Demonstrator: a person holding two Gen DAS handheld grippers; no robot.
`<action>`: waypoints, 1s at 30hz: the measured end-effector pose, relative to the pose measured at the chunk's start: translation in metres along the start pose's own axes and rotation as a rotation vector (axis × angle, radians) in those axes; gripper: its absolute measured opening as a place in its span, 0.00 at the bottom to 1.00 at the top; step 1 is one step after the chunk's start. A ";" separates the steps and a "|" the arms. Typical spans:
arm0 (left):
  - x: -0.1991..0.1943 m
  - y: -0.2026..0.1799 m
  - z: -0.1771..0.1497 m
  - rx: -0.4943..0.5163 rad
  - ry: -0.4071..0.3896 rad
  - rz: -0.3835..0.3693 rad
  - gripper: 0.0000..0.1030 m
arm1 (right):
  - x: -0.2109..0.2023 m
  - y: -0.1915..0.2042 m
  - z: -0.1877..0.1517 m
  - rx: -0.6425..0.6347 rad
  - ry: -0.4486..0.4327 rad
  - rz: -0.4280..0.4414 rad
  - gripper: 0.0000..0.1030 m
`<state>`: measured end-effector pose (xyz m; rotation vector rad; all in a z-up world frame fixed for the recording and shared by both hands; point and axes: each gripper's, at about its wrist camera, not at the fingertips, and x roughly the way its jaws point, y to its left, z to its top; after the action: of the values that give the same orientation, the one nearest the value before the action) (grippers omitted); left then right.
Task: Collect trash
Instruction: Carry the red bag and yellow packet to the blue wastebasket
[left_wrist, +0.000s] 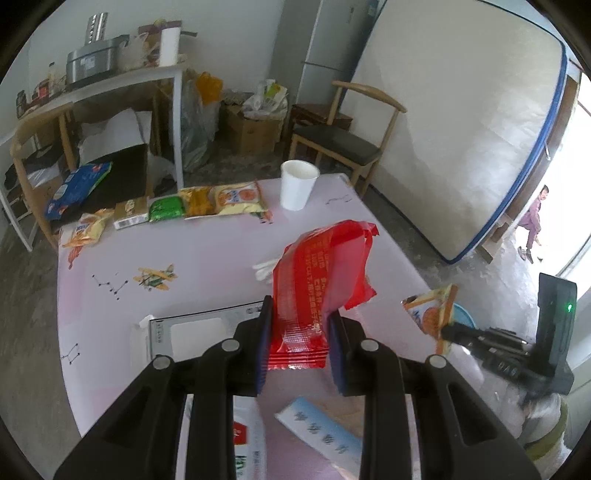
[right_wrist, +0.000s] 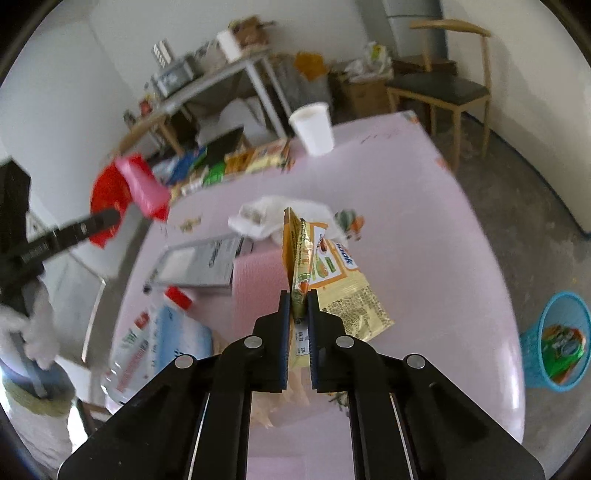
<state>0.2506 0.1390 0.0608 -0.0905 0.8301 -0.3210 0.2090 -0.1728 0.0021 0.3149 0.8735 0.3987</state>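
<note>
My left gripper (left_wrist: 300, 325) is shut on a red snack wrapper (left_wrist: 317, 280), held up above the pink table (left_wrist: 184, 266). In the right wrist view that red wrapper (right_wrist: 136, 184) shows at the left, still in the left gripper. My right gripper (right_wrist: 298, 299) is shut on a yellow-orange snack wrapper (right_wrist: 332, 280), lifted over the table. The left wrist view shows the same yellow wrapper (left_wrist: 430, 314) at the right, pinched by the right gripper's tips. A crumpled white tissue (right_wrist: 273, 218) lies on the table beyond it. A blue mesh bin (right_wrist: 557, 339) stands on the floor at the right.
A white paper cup (left_wrist: 297, 184) stands at the table's far edge beside a row of snack packets (left_wrist: 207, 201). A grey box (left_wrist: 195, 328), a plastic bottle (right_wrist: 147, 343) and a blue-white packet (left_wrist: 321, 428) lie near me. Wooden chairs (left_wrist: 343, 136) and a cluttered shelf stand behind.
</note>
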 end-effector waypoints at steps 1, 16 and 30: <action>-0.002 -0.005 0.001 0.006 -0.002 -0.008 0.25 | -0.009 -0.006 0.000 0.017 -0.019 0.008 0.07; 0.025 -0.187 0.003 0.240 0.078 -0.268 0.25 | -0.167 -0.164 -0.071 0.388 -0.334 -0.136 0.07; 0.190 -0.396 -0.040 0.374 0.432 -0.420 0.25 | -0.184 -0.324 -0.155 0.797 -0.367 -0.103 0.07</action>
<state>0.2436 -0.2939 -0.0204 0.1637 1.1629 -0.9088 0.0479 -0.5274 -0.1050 1.0375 0.6485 -0.1259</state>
